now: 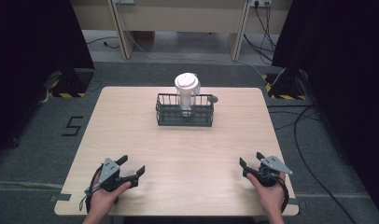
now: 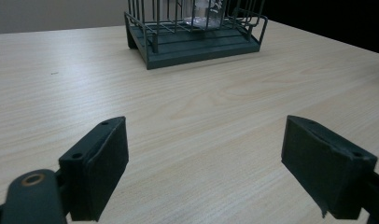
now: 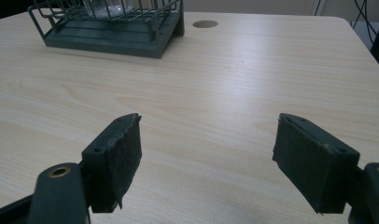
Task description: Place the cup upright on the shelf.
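Note:
A dark wire basket [image 1: 185, 111] stands at the far middle of the wooden table [image 1: 178, 149]. Inside it a white lidded cup [image 1: 186, 91] stands upright. The left gripper view has the basket [image 2: 197, 37] ahead with the clear base of the cup [image 2: 201, 14] in it. In the right gripper view the basket [image 3: 113, 28] sits at the upper left. My left gripper [image 1: 131, 168] rests near the front left edge, jaws wide apart and empty. My right gripper [image 1: 251, 160] rests near the front right edge, likewise open with nothing between its jaws.
A small round hole [image 1: 214, 99] in the tabletop lies just right of the basket, also seen as the hole [image 3: 205, 24] in the right gripper view. Cables [image 1: 299, 121] trail on the grey floor to the right. A wooden desk frame [image 1: 178, 23] stands beyond the table.

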`<action>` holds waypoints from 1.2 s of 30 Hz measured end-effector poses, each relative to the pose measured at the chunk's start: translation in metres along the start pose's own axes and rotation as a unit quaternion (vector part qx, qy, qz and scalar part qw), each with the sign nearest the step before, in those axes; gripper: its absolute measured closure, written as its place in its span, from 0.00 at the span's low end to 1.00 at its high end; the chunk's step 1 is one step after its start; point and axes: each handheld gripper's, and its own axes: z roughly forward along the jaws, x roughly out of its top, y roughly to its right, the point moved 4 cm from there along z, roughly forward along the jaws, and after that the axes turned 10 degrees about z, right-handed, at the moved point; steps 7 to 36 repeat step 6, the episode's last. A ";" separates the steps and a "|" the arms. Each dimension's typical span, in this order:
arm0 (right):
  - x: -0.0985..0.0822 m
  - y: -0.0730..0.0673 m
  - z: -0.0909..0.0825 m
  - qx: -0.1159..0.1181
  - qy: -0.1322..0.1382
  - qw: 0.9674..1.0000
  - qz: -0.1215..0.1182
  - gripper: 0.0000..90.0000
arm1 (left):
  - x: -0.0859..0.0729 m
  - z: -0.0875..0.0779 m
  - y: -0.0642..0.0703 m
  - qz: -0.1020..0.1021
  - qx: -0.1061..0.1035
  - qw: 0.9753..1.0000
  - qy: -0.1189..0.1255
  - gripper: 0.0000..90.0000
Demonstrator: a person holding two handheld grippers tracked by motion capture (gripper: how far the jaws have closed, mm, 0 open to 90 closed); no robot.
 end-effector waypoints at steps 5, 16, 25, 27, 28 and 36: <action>0.000 0.001 -0.001 -0.001 0.003 1.000 0.001 0.26 | 0.000 0.000 0.000 0.000 0.000 1.000 0.000 0.16; 0.000 0.001 -0.001 -0.001 0.002 1.000 0.001 0.26 | 0.000 0.000 0.000 0.000 0.000 1.000 0.000 0.16; 0.000 0.001 -0.001 -0.001 0.002 1.000 0.001 0.26 | 0.000 0.000 0.000 0.000 0.000 1.000 0.000 0.16; 0.000 0.001 -0.001 -0.001 0.002 1.000 0.001 0.26 | 0.000 0.000 0.000 0.000 0.000 1.000 0.000 0.16; 0.000 0.001 -0.001 -0.001 0.002 1.000 0.001 0.26 | 0.000 0.000 0.000 0.000 0.000 1.000 0.000 0.16; 0.000 0.001 -0.001 -0.001 0.002 1.000 0.001 0.26 | 0.000 0.000 0.000 0.000 0.000 1.000 0.000 0.16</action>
